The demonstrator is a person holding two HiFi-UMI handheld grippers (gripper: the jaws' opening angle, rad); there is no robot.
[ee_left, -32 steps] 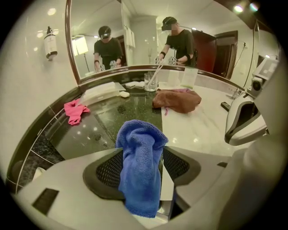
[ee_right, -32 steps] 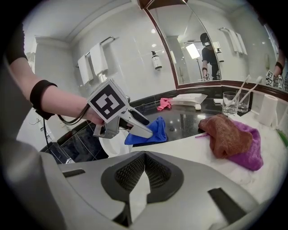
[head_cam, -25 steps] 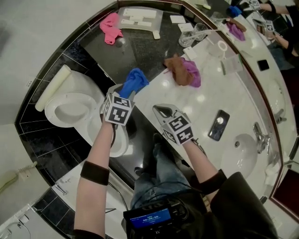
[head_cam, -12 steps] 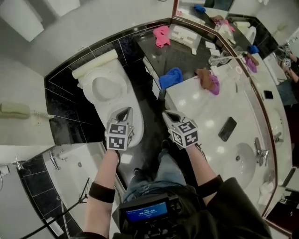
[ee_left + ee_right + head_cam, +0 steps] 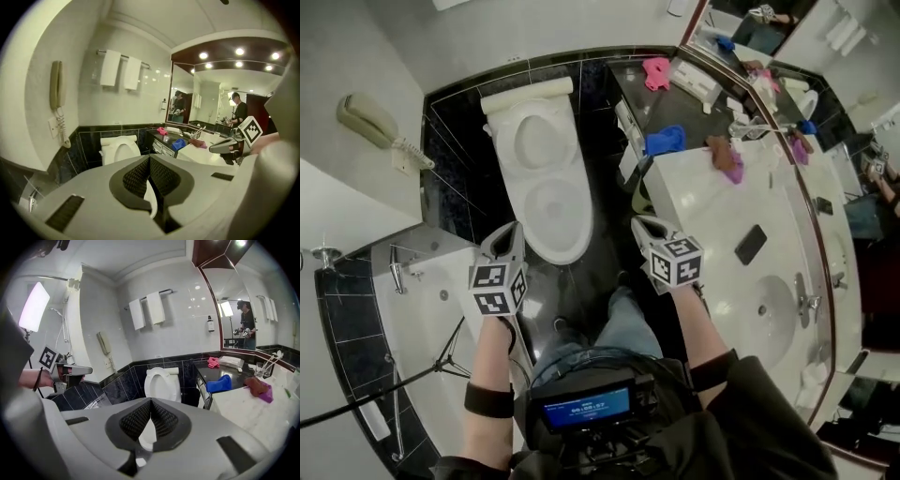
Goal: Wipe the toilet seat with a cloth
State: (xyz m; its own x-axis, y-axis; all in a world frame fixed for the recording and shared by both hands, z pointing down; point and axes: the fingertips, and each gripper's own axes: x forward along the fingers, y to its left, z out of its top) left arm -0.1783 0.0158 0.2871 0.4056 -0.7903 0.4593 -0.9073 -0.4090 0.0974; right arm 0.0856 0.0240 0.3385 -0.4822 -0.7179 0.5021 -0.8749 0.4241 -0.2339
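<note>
Here the toilet (image 5: pixel 546 141) stands against the black-tiled back wall with its lid raised. Its toilet seat (image 5: pixel 584 225) lies down over the bowl, and nothing rests on it. A strip of dark floor (image 5: pixel 605 202) runs between the bowl's right edge and the drawer front of the surface. To the bowl's left, more dark floor reaches a bathtub (image 5: pixel 422 281), whose curved rim closes off that side. A wall telephone (image 5: pixel 366 120) hangs above the tub end.

The left claw (image 5: pixel 511 231) hangs near the front left of the bowl, apart from the seat. Its jaws are pressed together with nothing between them. The right claw (image 5: pixel 637 222) hangs over the floor strip, just beside the rounded edge of the white surface (image 5: pixel 712 216). It too is closed and empty. The bowl's front sits between the two claws and slightly ahead of them.

Both forearms reach forward from the body, roughly side by side. Both claws tip a little downward toward the back wall.

The blue cloth (image 5: pixel 666 141) lies on the dark surface (image 5: pixel 642 98) right of the toilet, at the corner where it meets the white surface, well apart from both claws. A pink cloth (image 5: pixel 656 70) lies further back, and a brown and purple bundle (image 5: pixel 727 157) sits on the white surface.
</note>
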